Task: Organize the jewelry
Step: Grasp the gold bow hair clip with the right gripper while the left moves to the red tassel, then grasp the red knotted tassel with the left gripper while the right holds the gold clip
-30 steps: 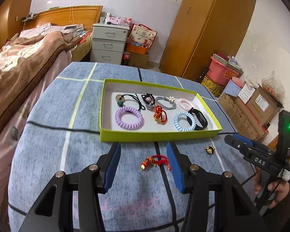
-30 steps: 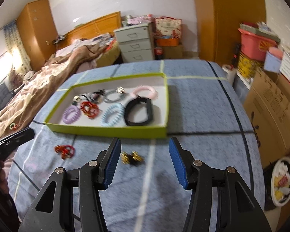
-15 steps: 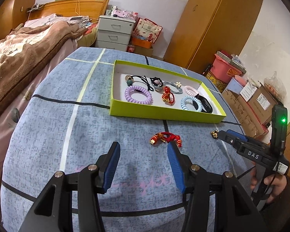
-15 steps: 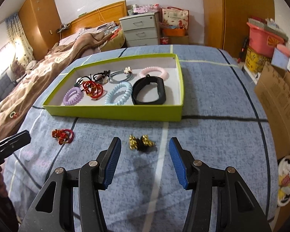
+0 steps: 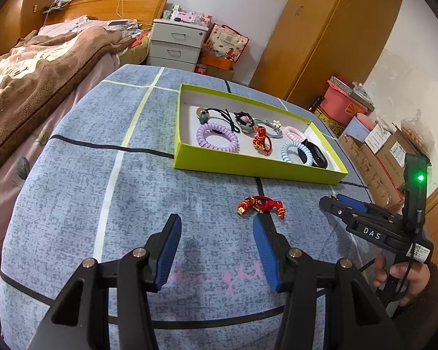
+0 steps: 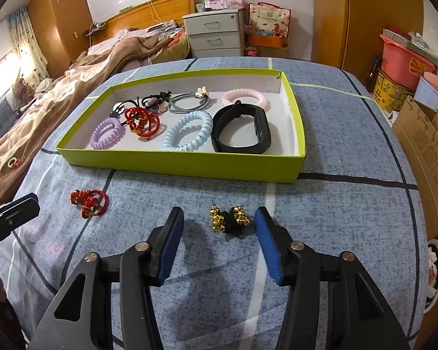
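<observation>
A lime-green tray [image 5: 257, 170] [image 6: 184, 164] on the blue cloth holds coil hair ties, a black band [image 6: 241, 129] and a red knotted bracelet [image 6: 141, 122]. A second red knotted bracelet [image 5: 261, 205] [image 6: 89, 201] lies loose on the cloth, just past the right fingertip of my left gripper [image 5: 216, 221], which is open with nothing in it. A gold-and-black hair tie [image 6: 230, 220] lies between the fingertips of my right gripper [image 6: 218, 215], nearer the right pad. Those jaws are closing and neither pad presses on it. From the left wrist, the right gripper [image 5: 331, 199] hides this hair tie.
The table wears a blue cloth [image 5: 102, 160] with black and pale lines. A bed with a brown blanket [image 5: 29, 81] runs along the left. Cardboard boxes [image 6: 423, 145] and a pink bin [image 6: 403, 61] stand off the right edge. A hand [image 5: 406, 274] grips the right tool.
Both grippers have come lower and nearer the cloth. The loose red bracelet has slid from between the left fingers to the right of them. The gold-and-black tie now sits between the right fingertips.
</observation>
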{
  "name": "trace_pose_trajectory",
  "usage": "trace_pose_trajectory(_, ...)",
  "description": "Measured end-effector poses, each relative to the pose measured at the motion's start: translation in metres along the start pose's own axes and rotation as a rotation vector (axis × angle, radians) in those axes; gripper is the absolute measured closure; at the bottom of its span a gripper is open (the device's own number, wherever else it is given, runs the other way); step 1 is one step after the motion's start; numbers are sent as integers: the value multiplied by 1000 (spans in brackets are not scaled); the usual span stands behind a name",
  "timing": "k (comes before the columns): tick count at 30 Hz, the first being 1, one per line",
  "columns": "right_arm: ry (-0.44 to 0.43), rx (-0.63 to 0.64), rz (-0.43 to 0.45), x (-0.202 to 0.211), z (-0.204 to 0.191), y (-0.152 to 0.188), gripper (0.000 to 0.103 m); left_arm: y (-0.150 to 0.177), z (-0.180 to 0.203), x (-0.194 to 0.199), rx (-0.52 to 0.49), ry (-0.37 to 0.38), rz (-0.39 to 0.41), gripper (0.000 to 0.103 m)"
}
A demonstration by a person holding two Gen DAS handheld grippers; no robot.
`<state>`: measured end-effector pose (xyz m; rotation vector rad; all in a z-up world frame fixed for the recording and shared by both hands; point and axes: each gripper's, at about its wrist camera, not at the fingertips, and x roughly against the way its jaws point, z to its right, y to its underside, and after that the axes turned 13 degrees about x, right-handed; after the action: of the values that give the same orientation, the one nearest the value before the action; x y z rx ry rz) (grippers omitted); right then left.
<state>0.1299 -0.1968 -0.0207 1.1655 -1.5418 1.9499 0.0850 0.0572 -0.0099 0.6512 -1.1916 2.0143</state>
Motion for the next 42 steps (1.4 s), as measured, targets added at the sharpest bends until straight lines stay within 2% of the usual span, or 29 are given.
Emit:
trace_pose_trajectory(1,24,6,-4,-1,0,-1,70,0,1,-1,-3,0,-2,50)
trace_pose_trajectory(2,35,6,-6,0,0,-1,74,-1,2,-2,-4,-2,-3,50)
trace_pose_trajectory(8,17,0,1,4,3,4,77,-5,13,-12,-50,0,-24,50)
trace_pose_trajectory(15,-5,-47,17,14,13,10,77,-9,33,-24,-123,-13,-42,50)
trace_pose_trajectory(19,-5,-49,33,21,15,10,77,-8,44,-33,-185,-49,-44,50)
trace_pose_trajectory(25,-17,-60,47,26,15,12,77,-7,48,-47,-216,-112,-60,50)
trace_pose_trajectory(28,-23,-67,51,28,16,13,77,-6,47,-53,-212,-101,-87,50)
trace_pose_trajectory(30,-25,-67,52,28,16,13,77,-4,51,-53,-237,-117,-74,50)
trace_pose_trajectory(32,-27,-65,54,29,15,13,77,-3,53,-55,-243,-96,-79,50)
trace_pose_trajectory(40,-34,-65,58,31,12,14,77,1,61,-57,-288,-96,-77,50)
trace_pose_trajectory(42,-35,-66,58,31,11,15,77,0,62,-58,-284,-106,-75,56)
